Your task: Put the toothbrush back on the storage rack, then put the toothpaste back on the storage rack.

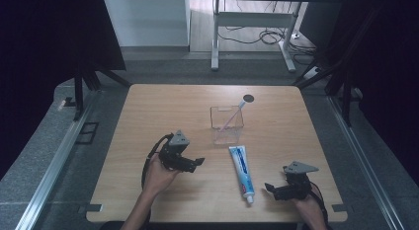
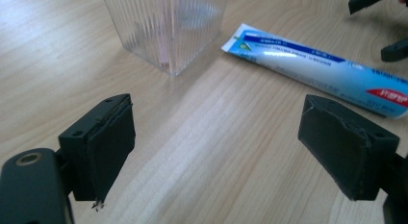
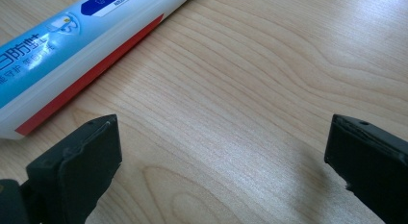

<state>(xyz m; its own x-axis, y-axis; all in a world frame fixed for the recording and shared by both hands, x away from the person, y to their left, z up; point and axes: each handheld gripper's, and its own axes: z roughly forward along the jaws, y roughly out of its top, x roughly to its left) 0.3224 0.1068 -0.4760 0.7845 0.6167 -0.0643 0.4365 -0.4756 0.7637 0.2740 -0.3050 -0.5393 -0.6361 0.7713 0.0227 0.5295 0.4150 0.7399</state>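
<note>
— Left hand-held gripper [image 1: 196,161] sits low over the desk [image 1: 148,111], jaws spread wide with nothing between them. What is in front of it?

— From the left gripper view, bare wood lies between its jaws; beyond them stands a clear ribbed cup [image 2: 166,27], and to the right of it lies the toothpaste tube [image 2: 317,70], flat on the desk.

— And the right hand-held gripper [image 1: 270,188]?

— Also wide open and empty, held near the desk's near edge. In the right gripper view the toothpaste tube [image 3: 72,46] lies just beyond its left jaw, apart from it, with plain wood between the jaws.

— Where is the tube in the high view?

— Between the two hands, nearer the right one. It lies lengthwise, its cap end [image 1: 249,198] toward the person and its flat end just beside the cup [image 1: 227,126].

— Anything in the cup?

— A toothbrush [image 1: 233,116] leans inside it, its head sticking out above the rim at the far right corner.
</note>
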